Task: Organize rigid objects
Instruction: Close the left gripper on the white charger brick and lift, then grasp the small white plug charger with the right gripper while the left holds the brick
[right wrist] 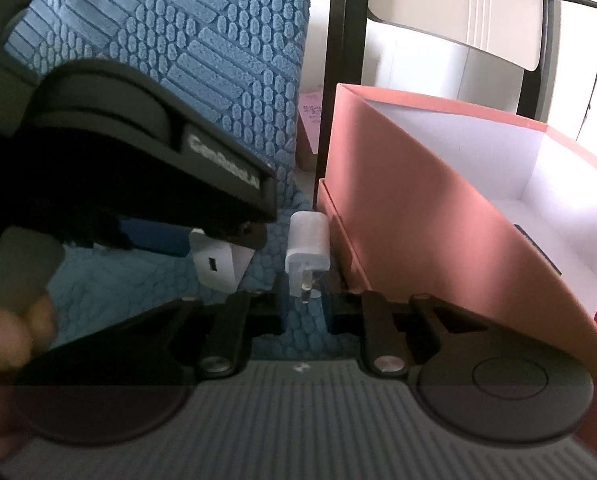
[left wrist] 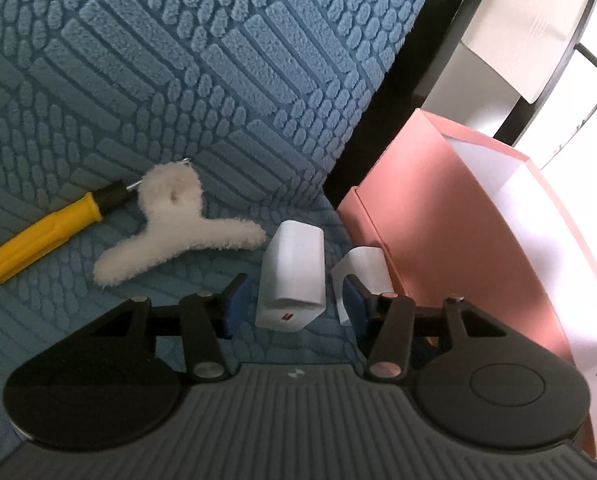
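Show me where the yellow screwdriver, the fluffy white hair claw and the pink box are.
yellow screwdriver (left wrist: 44, 236): left wrist view, middle of its handle.
fluffy white hair claw (left wrist: 174, 220): left wrist view, its fluffy body.
pink box (right wrist: 410, 208): right wrist view, its outer side wall.

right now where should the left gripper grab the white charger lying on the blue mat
Grip the white charger across its two long flat sides, mid-body, coming from above and behind. It lies between the left gripper's open pads, port end toward the camera.
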A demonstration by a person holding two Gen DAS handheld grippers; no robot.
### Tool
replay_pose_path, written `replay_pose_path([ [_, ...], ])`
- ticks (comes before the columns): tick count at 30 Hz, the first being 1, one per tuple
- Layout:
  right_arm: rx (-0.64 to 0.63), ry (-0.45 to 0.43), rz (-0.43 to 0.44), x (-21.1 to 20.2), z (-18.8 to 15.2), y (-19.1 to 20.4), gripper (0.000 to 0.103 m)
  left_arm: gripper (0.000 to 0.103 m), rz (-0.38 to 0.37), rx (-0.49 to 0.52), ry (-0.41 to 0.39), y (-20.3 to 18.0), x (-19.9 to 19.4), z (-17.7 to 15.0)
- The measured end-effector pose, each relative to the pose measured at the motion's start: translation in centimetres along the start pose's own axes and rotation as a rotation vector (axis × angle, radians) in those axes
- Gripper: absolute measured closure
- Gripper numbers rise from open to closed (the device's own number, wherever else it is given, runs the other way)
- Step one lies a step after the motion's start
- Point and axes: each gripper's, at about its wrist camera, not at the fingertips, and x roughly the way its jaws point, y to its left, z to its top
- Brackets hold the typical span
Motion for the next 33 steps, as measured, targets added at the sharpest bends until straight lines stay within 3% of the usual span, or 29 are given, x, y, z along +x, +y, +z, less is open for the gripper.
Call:
replay_pose_path([
  [6, -0.001, 0.003, 0.023, 0.5, 0.5, -0.2, 0.095, 0.058, 0.004, -0.018, 0.013, 0.5, 1.0, 0.0],
  [11, -0.004, 0.017, 0.039, 0.1, 0.6, -0.3, 0.095, 0.067, 0.028, 0.010, 0.003, -0.1, 0.5, -0.5],
  [19, 0.011, 0.055, 0.066, -1.2, 0.1, -1.0, 0.096, 0.069, 0.069, -0.024, 0.000, 0.3, -1.5, -2.0],
  [33, 0.008, 0.133, 0.174, -6.5, -2.0, -1.9, 0.096, 0.070, 0.139, -0.173, -0.028, 1.6, -9.2, -8.5],
])
